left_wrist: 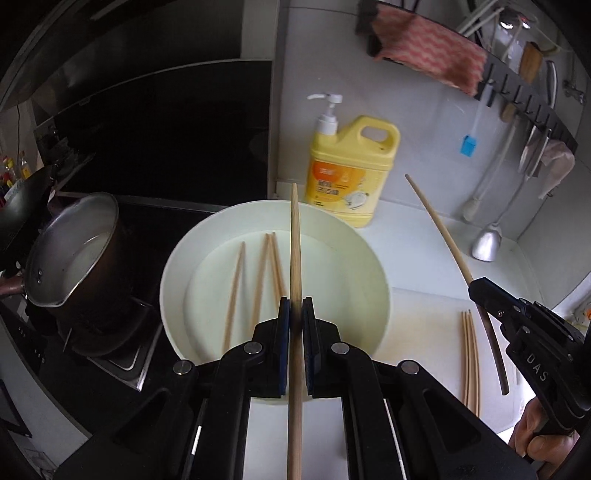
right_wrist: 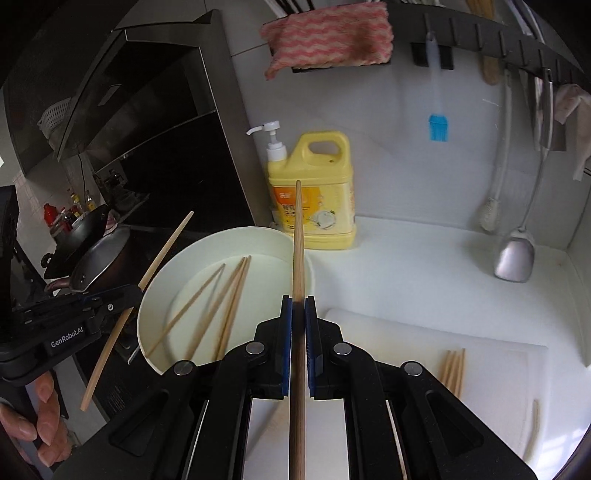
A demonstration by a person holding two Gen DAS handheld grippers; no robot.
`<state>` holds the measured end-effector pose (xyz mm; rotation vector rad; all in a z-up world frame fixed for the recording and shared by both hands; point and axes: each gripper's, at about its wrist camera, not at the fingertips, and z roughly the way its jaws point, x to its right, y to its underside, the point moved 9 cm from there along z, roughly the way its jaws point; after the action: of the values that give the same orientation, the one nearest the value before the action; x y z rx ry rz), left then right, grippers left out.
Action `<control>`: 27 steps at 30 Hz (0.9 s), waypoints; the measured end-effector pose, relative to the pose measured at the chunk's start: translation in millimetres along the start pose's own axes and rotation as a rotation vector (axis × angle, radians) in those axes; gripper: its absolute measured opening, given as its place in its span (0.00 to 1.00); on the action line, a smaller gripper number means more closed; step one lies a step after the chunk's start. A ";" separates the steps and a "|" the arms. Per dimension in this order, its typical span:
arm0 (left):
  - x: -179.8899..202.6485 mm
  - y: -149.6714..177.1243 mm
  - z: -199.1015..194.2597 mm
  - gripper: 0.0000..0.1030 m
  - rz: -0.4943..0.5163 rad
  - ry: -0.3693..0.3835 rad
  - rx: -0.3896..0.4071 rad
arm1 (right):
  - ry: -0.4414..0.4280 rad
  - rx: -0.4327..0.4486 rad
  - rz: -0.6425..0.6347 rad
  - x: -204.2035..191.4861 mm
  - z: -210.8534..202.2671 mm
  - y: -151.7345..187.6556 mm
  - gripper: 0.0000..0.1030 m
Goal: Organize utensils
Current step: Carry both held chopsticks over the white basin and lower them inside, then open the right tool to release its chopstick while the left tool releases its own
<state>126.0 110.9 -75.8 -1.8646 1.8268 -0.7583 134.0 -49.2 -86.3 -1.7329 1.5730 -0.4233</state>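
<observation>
My left gripper (left_wrist: 295,304) is shut on a wooden chopstick (left_wrist: 295,251) and holds it above a white bowl (left_wrist: 184,254). Three more chopsticks (left_wrist: 258,280) lie in the bowl. My right gripper (right_wrist: 298,302) is shut on another chopstick (right_wrist: 298,240) over the bowl's right rim (right_wrist: 162,273). The right gripper also shows in the left wrist view (left_wrist: 476,290), the left one in the right wrist view (right_wrist: 137,291). A few chopsticks (left_wrist: 470,354) lie side by side on the white cutting board (right_wrist: 480,354), also seen in the right wrist view (right_wrist: 453,365).
A yellow dish soap jug (left_wrist: 351,173) stands behind the bowl. A pot (left_wrist: 70,254) sits on the stove at left. A rack (right_wrist: 480,33) on the wall holds a pink cloth (right_wrist: 328,37), a blue brush (right_wrist: 439,127) and a ladle (right_wrist: 515,258).
</observation>
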 end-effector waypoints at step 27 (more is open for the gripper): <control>-65.2 16.1 147.8 0.08 -0.011 -0.004 -0.235 | -0.022 -0.263 0.033 -55.4 151.2 27.6 0.06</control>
<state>209.3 163.8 -204.7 -2.0189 1.9778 -0.5628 206.7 50.0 -193.9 -1.8955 1.6998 -0.1860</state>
